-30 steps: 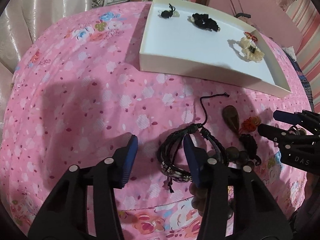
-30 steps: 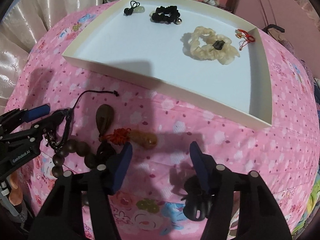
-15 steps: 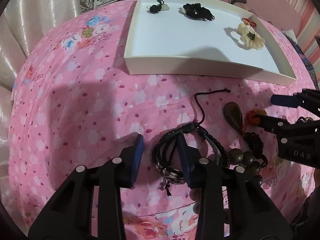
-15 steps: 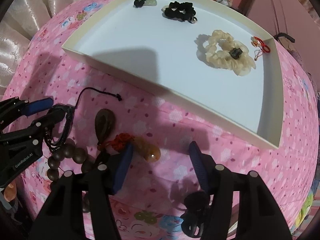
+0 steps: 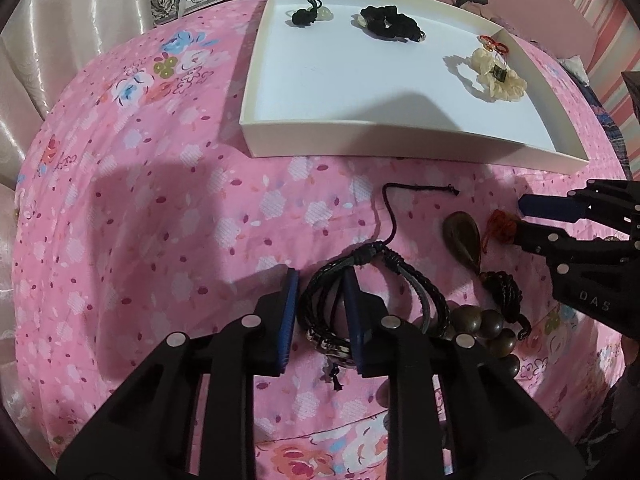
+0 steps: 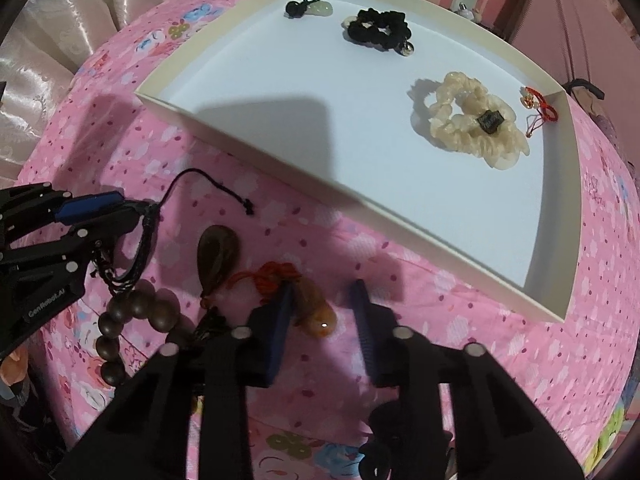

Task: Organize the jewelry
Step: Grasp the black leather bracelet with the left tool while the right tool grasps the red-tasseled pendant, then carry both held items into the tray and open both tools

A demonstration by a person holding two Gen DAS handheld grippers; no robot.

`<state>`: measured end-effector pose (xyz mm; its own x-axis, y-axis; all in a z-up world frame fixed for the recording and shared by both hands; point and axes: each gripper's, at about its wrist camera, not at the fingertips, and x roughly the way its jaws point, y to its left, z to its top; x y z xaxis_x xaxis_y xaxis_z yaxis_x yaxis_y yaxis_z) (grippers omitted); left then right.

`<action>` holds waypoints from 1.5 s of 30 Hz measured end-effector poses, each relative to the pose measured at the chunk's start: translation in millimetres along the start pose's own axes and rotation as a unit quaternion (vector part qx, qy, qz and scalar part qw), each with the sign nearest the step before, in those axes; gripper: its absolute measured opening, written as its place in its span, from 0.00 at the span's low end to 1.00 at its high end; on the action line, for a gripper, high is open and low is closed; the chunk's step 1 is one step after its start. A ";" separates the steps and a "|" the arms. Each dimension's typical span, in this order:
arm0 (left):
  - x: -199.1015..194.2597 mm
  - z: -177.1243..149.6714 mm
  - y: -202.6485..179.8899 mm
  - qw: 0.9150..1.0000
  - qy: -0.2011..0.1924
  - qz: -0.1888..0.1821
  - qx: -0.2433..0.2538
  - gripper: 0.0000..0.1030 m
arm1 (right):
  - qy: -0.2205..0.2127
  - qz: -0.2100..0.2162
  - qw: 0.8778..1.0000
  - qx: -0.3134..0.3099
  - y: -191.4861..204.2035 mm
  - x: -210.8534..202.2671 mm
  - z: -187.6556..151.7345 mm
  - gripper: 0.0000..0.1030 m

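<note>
Left gripper [image 5: 320, 308] is half-narrowed with its jaws straddling the near side of the black braided bracelet [image 5: 372, 292]: one pad outside the loop, the other inside, not visibly clamped. Bracelet lies flat on the pink cloth [image 5: 160, 240], tail cord running away toward the white tray [image 5: 360, 142]. Right gripper [image 6: 324, 320] is open around the amber pendant [image 6: 314, 312], whose long axis runs diagonally between the pads. Tray sits well beyond both, nearer the right.
</note>
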<state>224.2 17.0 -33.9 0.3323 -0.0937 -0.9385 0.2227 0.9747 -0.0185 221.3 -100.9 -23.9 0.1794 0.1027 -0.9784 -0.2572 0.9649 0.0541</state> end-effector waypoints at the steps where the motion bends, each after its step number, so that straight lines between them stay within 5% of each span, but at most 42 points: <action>1: -0.8 -0.8 0.3 1.000 0.000 0.001 0.000 0.20 | -0.001 0.000 1.000 -0.002 1.2 -0.3 -0.2 0.19; 21: -13.1 -4.9 5.5 0.999 -0.026 -0.010 -0.015 0.04 | -0.031 0.003 0.998 0.050 -32.8 -23.0 -27.5 0.14; 31: -48.8 -3.8 3.4 0.996 -0.083 -0.022 -0.013 0.03 | -0.074 0.016 0.994 0.080 -50.6 -46.8 -34.8 0.14; 37: -60.5 17.2 -0.2 0.994 -0.105 -0.030 -0.007 0.04 | -0.106 0.014 0.989 0.101 -58.3 -63.6 -18.7 0.14; 45: -34.6 68.0 9.9 0.995 -0.082 -0.038 -0.031 0.04 | -0.123 -0.010 0.984 0.132 -88.4 -67.9 13.3 0.14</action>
<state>277.2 16.1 21.8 0.4621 -0.1946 -0.8652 0.1985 0.9736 -0.1130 244.4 -189.9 40.4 0.4146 0.1065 -0.9038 -0.0018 0.9932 0.1162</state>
